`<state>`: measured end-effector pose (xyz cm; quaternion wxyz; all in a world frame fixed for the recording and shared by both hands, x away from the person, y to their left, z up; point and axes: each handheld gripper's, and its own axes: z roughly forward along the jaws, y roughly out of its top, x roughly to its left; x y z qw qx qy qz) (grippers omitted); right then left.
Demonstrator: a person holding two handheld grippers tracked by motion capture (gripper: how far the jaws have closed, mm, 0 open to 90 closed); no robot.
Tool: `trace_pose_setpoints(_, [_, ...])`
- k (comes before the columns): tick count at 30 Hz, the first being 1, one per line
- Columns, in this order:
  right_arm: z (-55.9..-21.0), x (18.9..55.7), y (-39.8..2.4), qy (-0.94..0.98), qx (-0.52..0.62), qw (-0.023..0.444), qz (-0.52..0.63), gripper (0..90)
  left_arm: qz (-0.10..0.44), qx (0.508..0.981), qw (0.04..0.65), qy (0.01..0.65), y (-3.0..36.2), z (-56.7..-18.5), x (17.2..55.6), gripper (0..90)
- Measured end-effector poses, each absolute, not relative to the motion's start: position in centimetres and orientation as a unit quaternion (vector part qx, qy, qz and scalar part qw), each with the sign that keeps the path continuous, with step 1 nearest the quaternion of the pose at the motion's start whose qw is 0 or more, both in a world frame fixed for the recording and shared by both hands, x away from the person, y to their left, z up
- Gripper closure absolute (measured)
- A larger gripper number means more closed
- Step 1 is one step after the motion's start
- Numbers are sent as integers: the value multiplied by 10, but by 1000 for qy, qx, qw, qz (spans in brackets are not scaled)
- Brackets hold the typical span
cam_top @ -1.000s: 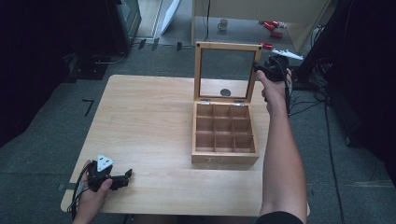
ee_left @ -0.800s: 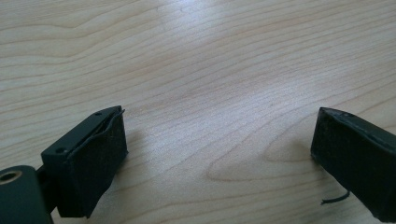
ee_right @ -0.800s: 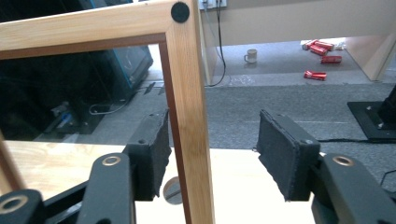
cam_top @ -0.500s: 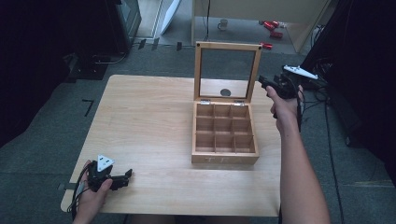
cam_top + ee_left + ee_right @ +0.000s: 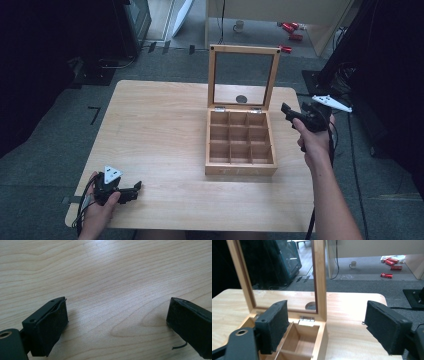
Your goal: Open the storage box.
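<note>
A wooden tea box (image 5: 240, 145) with several empty compartments stands on the table (image 5: 160, 130), its glass-paned lid (image 5: 243, 75) upright. My right gripper (image 5: 292, 114) hovers just right of the box, jaws open, nothing between them. In the right gripper view the open gripper (image 5: 325, 326) faces the lid's right post (image 5: 320, 277) and the box's back right compartment (image 5: 298, 340). My left gripper (image 5: 131, 191) rests near the table's front left corner, open and empty. The left gripper view has the open gripper (image 5: 116, 322) over bare wood.
A round cable hole (image 5: 242, 99) sits in the table behind the box. Red items (image 5: 290, 27) and a mug (image 5: 240, 24) lie on the floor beyond. Dark equipment (image 5: 135, 22) stands at the back left.
My right gripper has pulled away from the lid's right edge, moving right and toward me to beside the box. The left gripper has stayed put.
</note>
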<state>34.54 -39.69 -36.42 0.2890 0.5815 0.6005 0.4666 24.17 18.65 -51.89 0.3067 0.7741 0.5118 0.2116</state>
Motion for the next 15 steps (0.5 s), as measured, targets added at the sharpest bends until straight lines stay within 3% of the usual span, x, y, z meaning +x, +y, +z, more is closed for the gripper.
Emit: trace_pose_setpoints(15, [-391, 296, -397, 606, 582, 308, 446, 131, 212, 774, 307, 511, 186, -519, 242, 38])
